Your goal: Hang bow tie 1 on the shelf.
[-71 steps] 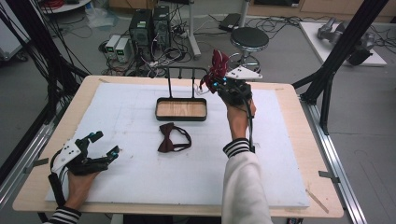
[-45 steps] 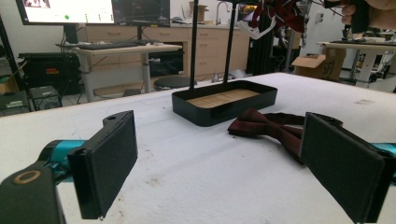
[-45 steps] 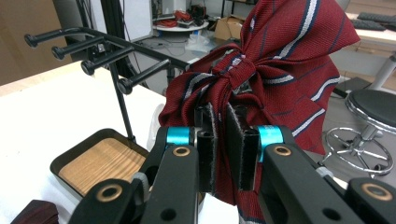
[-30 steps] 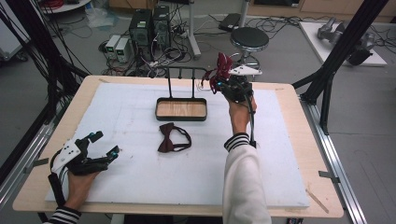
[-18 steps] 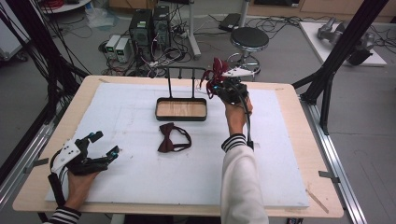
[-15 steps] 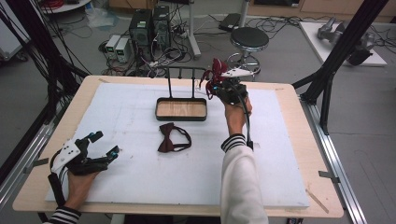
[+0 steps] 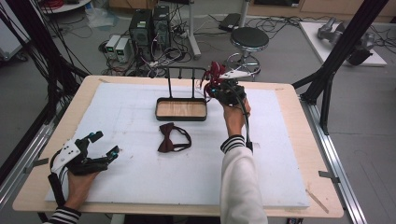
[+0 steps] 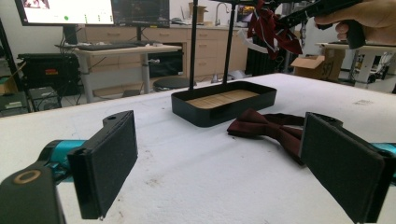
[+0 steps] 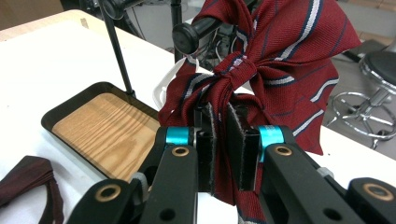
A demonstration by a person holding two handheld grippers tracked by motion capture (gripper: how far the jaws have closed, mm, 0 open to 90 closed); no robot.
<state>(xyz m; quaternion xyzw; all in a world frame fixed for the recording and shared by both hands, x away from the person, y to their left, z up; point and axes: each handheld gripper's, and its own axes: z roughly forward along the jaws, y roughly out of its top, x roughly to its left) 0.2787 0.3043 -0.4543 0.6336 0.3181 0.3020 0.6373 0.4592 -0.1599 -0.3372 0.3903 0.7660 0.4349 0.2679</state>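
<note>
My right gripper (image 7: pixel 215 87) is shut on a red striped bow tie (image 7: pixel 214 74), held up at the right end of a black rack's bar (image 7: pixel 187 69). In the right gripper view the pads (image 9: pixel 206 140) pinch the tie's fabric (image 9: pixel 280 42) below its knot, close to the bar's round end (image 9: pixel 186 38). Under the rack sits a black tray (image 7: pixel 181 116) with a wooden floor. A dark maroon bow tie (image 7: pixel 172 138) lies flat in front of the tray. My left gripper (image 7: pixel 99 147) rests open at the table's front left, its jaws wide apart (image 8: pixel 224 172), pointing toward the maroon tie (image 8: pixel 271 127).
A white mat (image 7: pixel 116 116) covers the wooden table (image 7: pixel 308 154). Beyond the far edge stand a stool (image 7: pixel 249 39) and computer boxes (image 7: pixel 149 25) with cables. Black frame posts (image 7: pixel 336 60) rise at both sides.
My right gripper, with the striped tie in it, has edged a little left toward the rack's bar end. The left gripper has stayed in place.
</note>
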